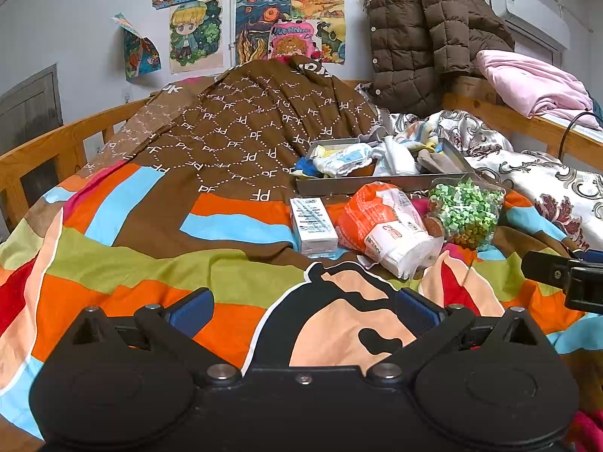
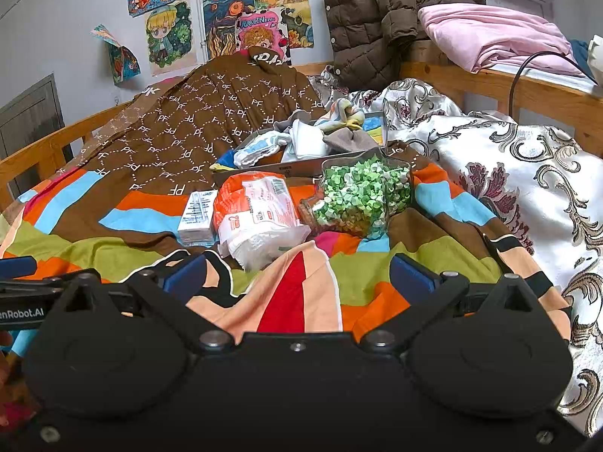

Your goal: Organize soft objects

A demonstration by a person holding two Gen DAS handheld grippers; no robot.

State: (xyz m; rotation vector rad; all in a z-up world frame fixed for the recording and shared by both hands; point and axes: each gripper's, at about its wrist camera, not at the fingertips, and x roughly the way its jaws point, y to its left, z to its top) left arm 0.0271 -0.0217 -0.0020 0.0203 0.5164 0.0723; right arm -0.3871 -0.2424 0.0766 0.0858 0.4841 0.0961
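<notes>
Both hand-held tools hover low over a bed spread with a bright patchwork quilt, and neither one holds anything. The left gripper has its blue-padded fingers spread wide apart above a cartoon face printed on the quilt; the right gripper is likewise spread wide, its fingers flanking a raised fold of red and peach fabric. Ahead of them lies a loose cluster of items: a small white tissue pack at the left, touching an orange-and-white plastic-wrapped bundle, and just beside that a clear jar tipped on its side, filled with green and white paper stars (the cork end points toward the bundle). Behind these sits a shallow grey tray heaped with socks and small cloths. A brown puffer jacket hangs at the wooden bed rail, pink folded bedding rests on the rail to its right, and children's drawings cover the wall.
</notes>
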